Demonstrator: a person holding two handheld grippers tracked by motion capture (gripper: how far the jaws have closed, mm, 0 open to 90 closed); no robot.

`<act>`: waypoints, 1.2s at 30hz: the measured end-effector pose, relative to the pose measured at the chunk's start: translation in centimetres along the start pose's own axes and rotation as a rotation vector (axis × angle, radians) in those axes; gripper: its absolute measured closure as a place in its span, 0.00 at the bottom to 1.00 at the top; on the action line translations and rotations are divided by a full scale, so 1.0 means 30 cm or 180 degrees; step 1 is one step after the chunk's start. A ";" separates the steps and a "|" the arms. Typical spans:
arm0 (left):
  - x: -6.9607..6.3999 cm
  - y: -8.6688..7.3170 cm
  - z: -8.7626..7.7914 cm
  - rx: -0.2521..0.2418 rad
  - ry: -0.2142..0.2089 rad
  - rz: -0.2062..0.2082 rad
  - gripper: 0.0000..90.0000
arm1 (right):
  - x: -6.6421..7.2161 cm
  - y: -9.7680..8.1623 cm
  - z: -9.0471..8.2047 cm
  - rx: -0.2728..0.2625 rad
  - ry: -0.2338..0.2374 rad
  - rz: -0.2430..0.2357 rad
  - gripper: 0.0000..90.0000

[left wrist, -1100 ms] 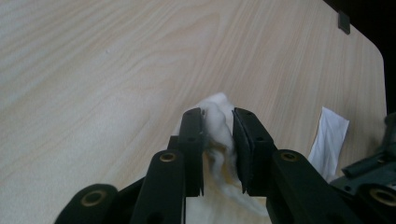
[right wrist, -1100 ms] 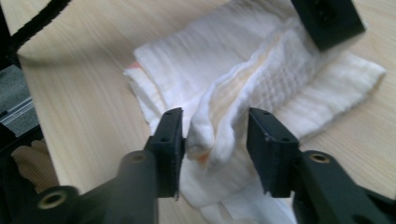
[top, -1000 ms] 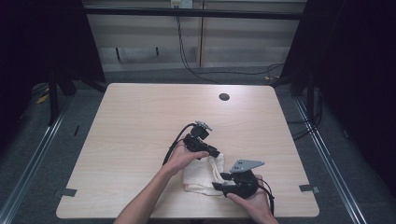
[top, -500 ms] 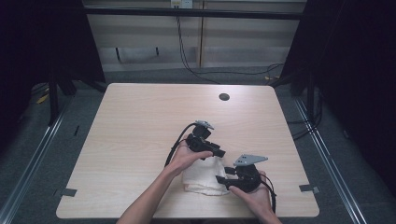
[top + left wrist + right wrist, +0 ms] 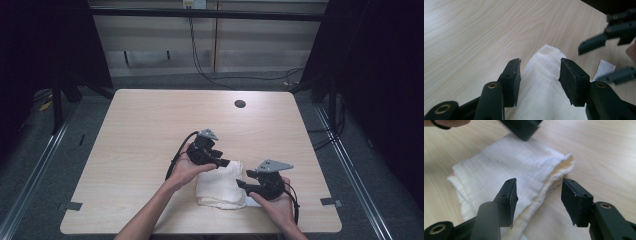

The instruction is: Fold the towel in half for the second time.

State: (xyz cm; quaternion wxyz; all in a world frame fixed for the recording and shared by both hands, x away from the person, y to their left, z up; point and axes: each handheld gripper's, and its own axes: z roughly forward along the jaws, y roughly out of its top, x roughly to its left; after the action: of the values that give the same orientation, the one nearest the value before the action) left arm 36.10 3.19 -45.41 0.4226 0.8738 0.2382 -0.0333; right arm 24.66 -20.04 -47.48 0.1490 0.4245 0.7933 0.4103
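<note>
A folded white cloth (image 5: 221,184) lies on the wooden table (image 5: 150,130) near its front edge. My left gripper (image 5: 223,162) hovers over the cloth's far left corner; its jaws have just been opening and stand open above the cloth (image 5: 544,82), pressing on nothing. My right gripper (image 5: 241,184) sits at the cloth's right edge, jaws wide open, the layered edge of the cloth (image 5: 506,172) below and between them without contact. The other gripper (image 5: 609,45) appears at the right of the left gripper view.
A small dark round hole (image 5: 240,104) marks the table's far side. A white scrap (image 5: 604,70) lies beside the cloth under the right gripper. Dark frames and cables stand beyond the table's far edge.
The left gripper has let go of the cloth, opened and lifted a little toward the right. The cloth now lies folded flat. The right gripper has barely shifted.
</note>
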 end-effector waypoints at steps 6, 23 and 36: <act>0.014 -0.032 -0.087 -0.0077 0.0158 0.0007 0.56 | -0.048 0.047 -0.006 -0.0077 -0.0004 0.0059 0.59; 0.037 -0.236 -0.334 -0.0122 0.0558 -0.0243 0.41 | -0.112 0.066 -0.095 -0.0199 0.0109 0.0082 0.65; 0.080 -0.437 -0.529 -0.0133 0.1014 -0.0661 0.33 | -0.193 0.016 -0.196 -0.0191 -0.0069 0.0173 0.60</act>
State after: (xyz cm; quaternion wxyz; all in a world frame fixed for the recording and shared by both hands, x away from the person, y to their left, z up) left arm 30.12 23.05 -45.34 0.3919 0.8298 0.3916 0.0670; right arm 24.94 -27.59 -44.10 0.1590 0.4456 0.7672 0.4332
